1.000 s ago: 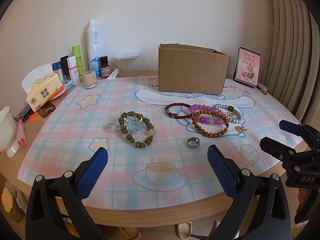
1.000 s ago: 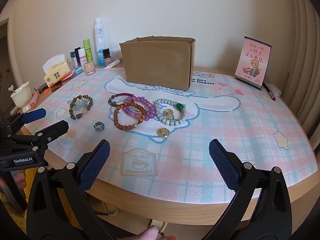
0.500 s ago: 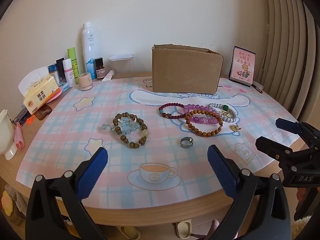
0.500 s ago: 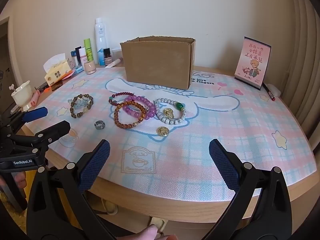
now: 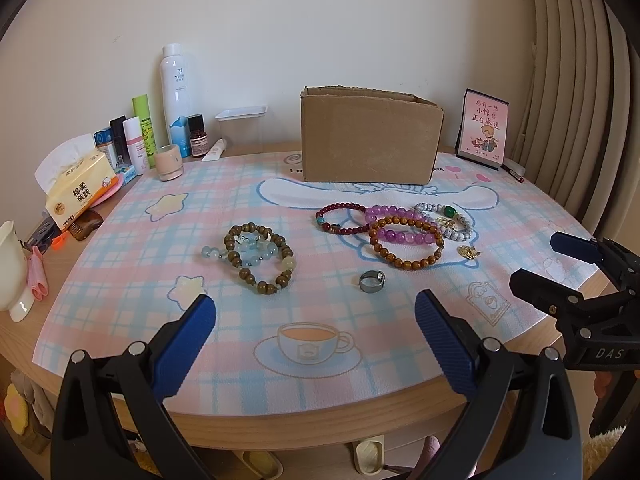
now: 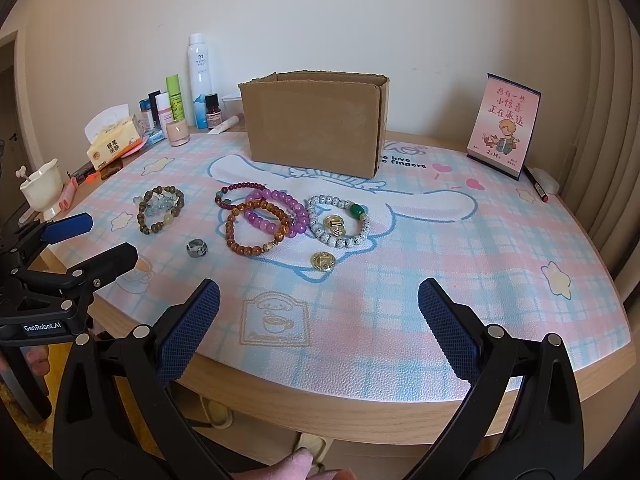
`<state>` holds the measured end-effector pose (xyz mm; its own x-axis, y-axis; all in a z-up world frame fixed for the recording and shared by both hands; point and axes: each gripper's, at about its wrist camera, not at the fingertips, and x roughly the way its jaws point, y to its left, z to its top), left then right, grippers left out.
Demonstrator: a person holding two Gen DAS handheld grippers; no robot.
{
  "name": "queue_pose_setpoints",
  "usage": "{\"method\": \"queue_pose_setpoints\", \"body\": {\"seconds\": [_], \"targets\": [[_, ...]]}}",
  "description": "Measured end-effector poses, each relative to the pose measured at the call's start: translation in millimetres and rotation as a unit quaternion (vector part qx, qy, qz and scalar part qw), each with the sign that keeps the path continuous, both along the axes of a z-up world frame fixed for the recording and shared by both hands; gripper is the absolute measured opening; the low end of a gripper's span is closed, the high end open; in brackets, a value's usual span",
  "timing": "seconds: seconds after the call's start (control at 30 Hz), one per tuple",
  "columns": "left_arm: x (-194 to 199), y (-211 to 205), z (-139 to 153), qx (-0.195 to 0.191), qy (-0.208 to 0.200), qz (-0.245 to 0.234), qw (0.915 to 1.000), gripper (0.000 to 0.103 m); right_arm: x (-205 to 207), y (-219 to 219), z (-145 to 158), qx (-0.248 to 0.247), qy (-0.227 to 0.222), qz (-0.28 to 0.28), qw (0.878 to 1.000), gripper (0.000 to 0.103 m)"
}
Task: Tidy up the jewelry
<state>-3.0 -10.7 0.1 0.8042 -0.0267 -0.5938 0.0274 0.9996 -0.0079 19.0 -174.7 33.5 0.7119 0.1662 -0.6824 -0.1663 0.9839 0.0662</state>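
A pale wall backs a round wooden worktop point(image 5: 280, 426) covered by a pink-and-blue plaid cartoon mat point(image 5: 132, 248). All the jewelry lies loose on that mat: a dark-red bracelet point(image 5: 340, 218), a purple bracelet point(image 5: 396, 224) and an amber bracelet point(image 5: 404, 246) overlap in 1 cluster, with a white bead bracelet point(image 6: 340, 220) touching its right side. A silver ring point(image 5: 372, 281) and a gold charm point(image 6: 323, 261) sit just in front, and a brown bracelet point(image 5: 258, 256) tangled with pale-blue beads lies apart to the left. Behind the cluster stands an open cardboard box point(image 5: 370, 140), probably the destination, set close so each carry is short. Toiletries and a tissue pack point(image 5: 78, 192) crowd the far-left edge. The left tool point(image 5: 316, 320) and the right tool point(image 6: 318, 306) hover at the near edge, both spread wide and empty, so sorting has apparently not begun.
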Motion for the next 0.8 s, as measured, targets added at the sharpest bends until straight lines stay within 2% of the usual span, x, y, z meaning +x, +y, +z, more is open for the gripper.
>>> {"method": "queue_pose_setpoints", "body": {"seconds": [0.8], "targets": [[-1.3,-1.7,-2.2,-0.001,0.008,-0.014,0.9999,0.098,-3.7,-3.5,3.0,-0.002,-0.002,-0.005,1.0,0.095]]}}
